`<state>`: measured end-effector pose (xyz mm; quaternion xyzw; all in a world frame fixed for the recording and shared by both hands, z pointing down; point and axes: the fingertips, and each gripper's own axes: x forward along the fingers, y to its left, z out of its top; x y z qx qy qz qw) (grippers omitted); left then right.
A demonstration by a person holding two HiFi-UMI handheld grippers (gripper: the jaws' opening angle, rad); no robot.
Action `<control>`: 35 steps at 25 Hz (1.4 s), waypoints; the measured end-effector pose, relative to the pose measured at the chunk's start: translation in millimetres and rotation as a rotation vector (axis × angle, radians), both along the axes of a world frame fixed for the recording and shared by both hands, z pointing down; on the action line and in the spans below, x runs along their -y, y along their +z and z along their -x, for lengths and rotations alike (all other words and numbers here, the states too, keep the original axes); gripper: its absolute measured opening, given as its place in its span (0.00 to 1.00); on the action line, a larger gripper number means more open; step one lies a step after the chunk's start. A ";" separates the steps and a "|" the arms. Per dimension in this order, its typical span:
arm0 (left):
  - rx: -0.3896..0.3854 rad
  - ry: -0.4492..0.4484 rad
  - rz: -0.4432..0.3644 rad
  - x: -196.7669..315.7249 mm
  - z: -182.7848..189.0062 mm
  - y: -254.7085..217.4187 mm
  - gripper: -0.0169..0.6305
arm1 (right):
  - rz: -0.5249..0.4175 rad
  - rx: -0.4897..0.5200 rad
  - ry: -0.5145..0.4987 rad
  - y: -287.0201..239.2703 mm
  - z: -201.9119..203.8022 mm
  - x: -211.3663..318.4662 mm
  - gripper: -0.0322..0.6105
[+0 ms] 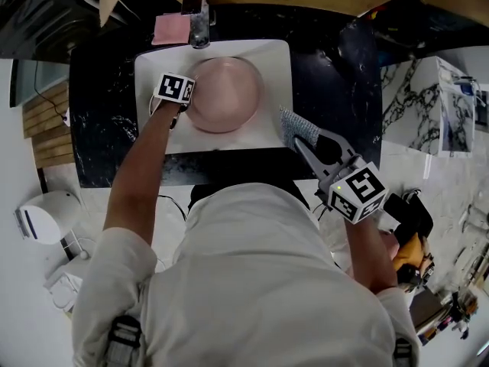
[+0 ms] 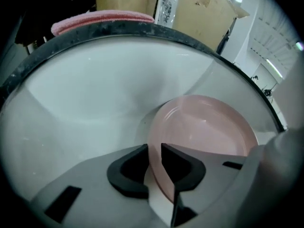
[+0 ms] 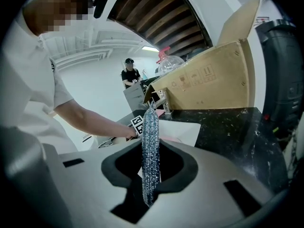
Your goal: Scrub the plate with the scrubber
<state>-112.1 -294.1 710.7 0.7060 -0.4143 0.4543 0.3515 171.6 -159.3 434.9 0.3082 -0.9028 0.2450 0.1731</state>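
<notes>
Our left tongs (image 2: 154, 151) clench the rim of the plate (image 2: 204, 127) in the sink (image 2: 85, 94); our right tongs (image 3: 151, 148) grasp the scrubber (image 3: 150, 127) — scrubbing pressure could slip that thin rim hold, dropping the plate.

My left gripper (image 2: 154, 148) has a matt grey plastic body and matt black pads (image 2: 126, 170). The plate (image 2: 204, 127), lower right, is smooth pink plastic with a soft gloss. The sink (image 2: 95, 94) is glossy white, ceramic by its look. The scrubber (image 3: 151, 141) is a rough, glittering woven mesh. The counter (image 1: 336, 67) is polished black speckled stone. The box (image 3: 209, 80) is matt brown cardboard.
</notes>
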 end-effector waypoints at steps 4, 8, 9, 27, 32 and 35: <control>0.002 0.022 0.033 -2.3 -6.9 5.9 0.10 | 0.003 -0.004 -0.001 2.3 -1.8 2.1 0.17; -0.049 -0.050 0.041 -3.3 -6.2 1.0 0.08 | 0.003 -0.001 -0.012 3.5 -0.4 3.6 0.17; -0.066 -0.069 0.033 -2.9 -5.7 -2.8 0.07 | 0.003 0.001 -0.015 3.6 0.1 4.1 0.17; -0.163 -0.217 -0.197 -12.7 10.2 -108.1 0.05 | -0.044 0.059 -0.077 -1.5 29.1 12.0 0.17; -0.187 -0.223 -0.256 -24.3 18.4 -139.0 0.05 | -0.074 0.042 -0.074 -2.5 48.6 18.5 0.17; -0.189 -0.220 -0.292 -33.5 23.2 -158.8 0.05 | -0.097 0.022 -0.069 -3.3 64.9 21.2 0.17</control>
